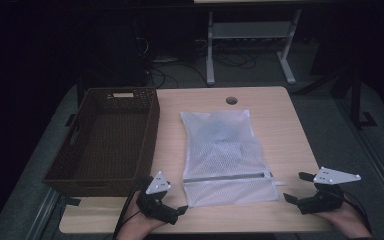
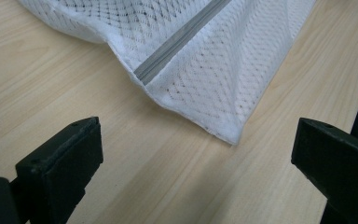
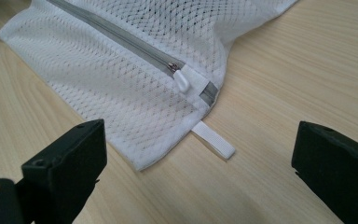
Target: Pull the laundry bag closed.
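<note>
A white mesh laundry bag (image 1: pixel 225 155) lies flat in the middle of the table, with something bluish inside and a grey zipper (image 1: pixel 227 176) across its near end. My left gripper (image 1: pixel 172 197) rests open near the bag's near left corner (image 2: pixel 223 130), apart from it. Off the bag's near right corner my right gripper (image 1: pixel 296 187) is open too. In the right gripper view the white zipper pull (image 3: pixel 182 79) sits at the zipper's end, and a white tab loop (image 3: pixel 214 142) sticks out onto the wood.
A dark woven basket (image 1: pixel 107 142) stands empty on the table's left side, close to my left gripper. A round cable hole (image 1: pixel 231 100) is near the table's far edge. Beyond the table are a desk frame and cables on the floor.
</note>
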The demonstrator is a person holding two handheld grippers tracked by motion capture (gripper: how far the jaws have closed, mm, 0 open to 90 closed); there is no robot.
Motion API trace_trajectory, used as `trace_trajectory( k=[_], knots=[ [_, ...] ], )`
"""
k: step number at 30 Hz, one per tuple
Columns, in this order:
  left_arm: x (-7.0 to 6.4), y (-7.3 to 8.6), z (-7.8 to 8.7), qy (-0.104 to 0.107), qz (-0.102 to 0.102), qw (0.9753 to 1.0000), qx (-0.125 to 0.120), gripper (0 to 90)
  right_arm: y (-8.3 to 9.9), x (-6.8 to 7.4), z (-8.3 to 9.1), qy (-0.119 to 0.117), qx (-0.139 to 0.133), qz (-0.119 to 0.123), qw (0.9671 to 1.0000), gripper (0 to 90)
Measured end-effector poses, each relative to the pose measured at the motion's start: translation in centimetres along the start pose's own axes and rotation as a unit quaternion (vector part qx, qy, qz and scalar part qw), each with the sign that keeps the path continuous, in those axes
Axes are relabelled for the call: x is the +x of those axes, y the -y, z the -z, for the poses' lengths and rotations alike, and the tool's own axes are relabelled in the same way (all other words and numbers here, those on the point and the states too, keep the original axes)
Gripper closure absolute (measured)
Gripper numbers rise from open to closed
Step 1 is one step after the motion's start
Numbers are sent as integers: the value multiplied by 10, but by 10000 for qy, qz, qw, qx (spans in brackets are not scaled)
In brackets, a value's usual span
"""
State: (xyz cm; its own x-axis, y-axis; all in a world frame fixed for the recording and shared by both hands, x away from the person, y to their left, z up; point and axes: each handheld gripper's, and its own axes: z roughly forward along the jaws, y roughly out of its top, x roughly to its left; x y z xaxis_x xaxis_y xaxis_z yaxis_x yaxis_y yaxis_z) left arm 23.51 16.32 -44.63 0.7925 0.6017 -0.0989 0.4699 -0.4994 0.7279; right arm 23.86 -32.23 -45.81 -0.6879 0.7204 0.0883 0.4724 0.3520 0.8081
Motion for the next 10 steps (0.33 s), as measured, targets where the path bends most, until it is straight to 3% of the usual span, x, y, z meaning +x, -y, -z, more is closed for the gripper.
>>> trace_trajectory(
  k=[10],
  knots=[
    [1,0,-3,22,-28,9999,100,20,1,-1,-1,-54,-13,20,10000,29]
  ],
)
